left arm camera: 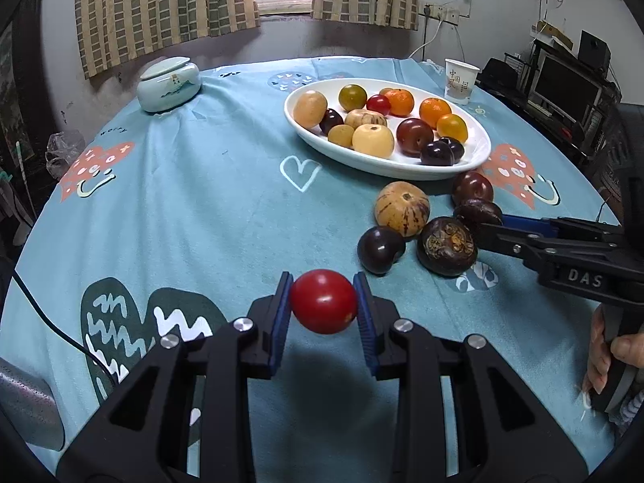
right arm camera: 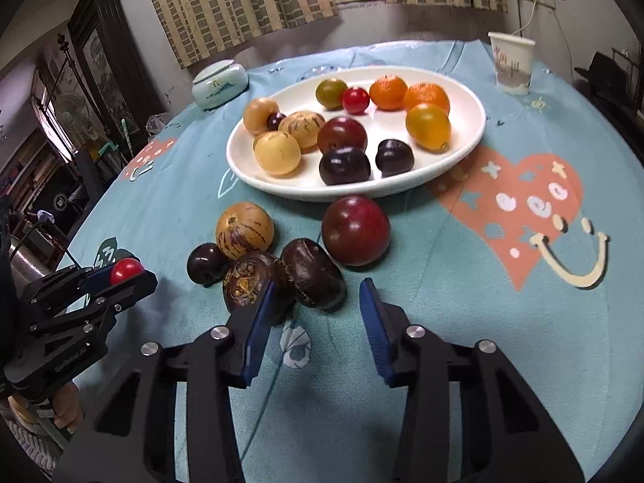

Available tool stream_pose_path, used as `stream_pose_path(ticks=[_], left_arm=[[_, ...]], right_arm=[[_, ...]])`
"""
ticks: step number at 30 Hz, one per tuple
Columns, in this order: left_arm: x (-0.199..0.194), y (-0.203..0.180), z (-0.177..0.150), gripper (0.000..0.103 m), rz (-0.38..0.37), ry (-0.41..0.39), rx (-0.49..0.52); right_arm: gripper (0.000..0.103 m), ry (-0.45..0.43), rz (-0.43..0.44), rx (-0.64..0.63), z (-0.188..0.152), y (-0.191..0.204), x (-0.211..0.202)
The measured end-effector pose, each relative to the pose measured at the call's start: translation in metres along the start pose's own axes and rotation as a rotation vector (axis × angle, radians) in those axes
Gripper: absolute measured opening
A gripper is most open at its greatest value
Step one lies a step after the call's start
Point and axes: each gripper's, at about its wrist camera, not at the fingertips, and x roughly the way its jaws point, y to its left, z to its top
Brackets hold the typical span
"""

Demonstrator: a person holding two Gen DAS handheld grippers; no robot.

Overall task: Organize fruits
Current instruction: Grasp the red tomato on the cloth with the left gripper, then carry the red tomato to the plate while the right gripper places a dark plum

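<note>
Red cherry tomato [left arm camera: 323,301] sits clenched between the jaws of your left gripper [left arm camera: 323,304], lifted just off the teal cloth-covered surface [left arm camera: 201,209]. Your right gripper [right arm camera: 316,314] has nothing in its grasp; its jaws stand apart just before a wrinkled dark fruit [right arm camera: 313,273]. Beside that lie another wrinkled dark fruit [right arm camera: 251,281], a striped yellow fruit [right arm camera: 244,230] and a plum [right arm camera: 356,230]. Farther off, the white oval plate [right arm camera: 463,149] holds more fruit.

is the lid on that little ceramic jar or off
On, but tilted. The jar sits by the curtain with its lid covering the top, one edge raised higher than the other.
</note>
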Motion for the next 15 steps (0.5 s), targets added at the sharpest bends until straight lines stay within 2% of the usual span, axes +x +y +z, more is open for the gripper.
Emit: stream_pose_path(ticks=[3, 4, 11, 13, 15], left_arm=[[0.001, -0.003, 0.0, 0.031, -0.004, 0.004, 0.007], [0.002, -0.003, -0.001, 0.031, -0.005, 0.01, 0.011], [0.009, -0.006, -0.003, 0.031, 0.0, 0.033, 0.02], [0.007, -0.005, -0.003, 0.031, 0.004, 0.02, 0.014], [0.003, -0.003, 0.002, 0.031, 0.004, 0.001, 0.001]], right_arm=[[0.039, -0.012, -0.001, -0.006, 0.003, 0.002, 0.002], [0.034, -0.013, 0.001, -0.01, 0.004, 0.003, 0.002], [0.028, -0.008, 0.013, -0.01, 0.005, 0.003, 0.0], [0.024, -0.027, 0.034, 0.014, 0.006, -0.001, -0.007], [0.024, -0.071, 0.058, 0.04, 0.007, -0.004, -0.022]])
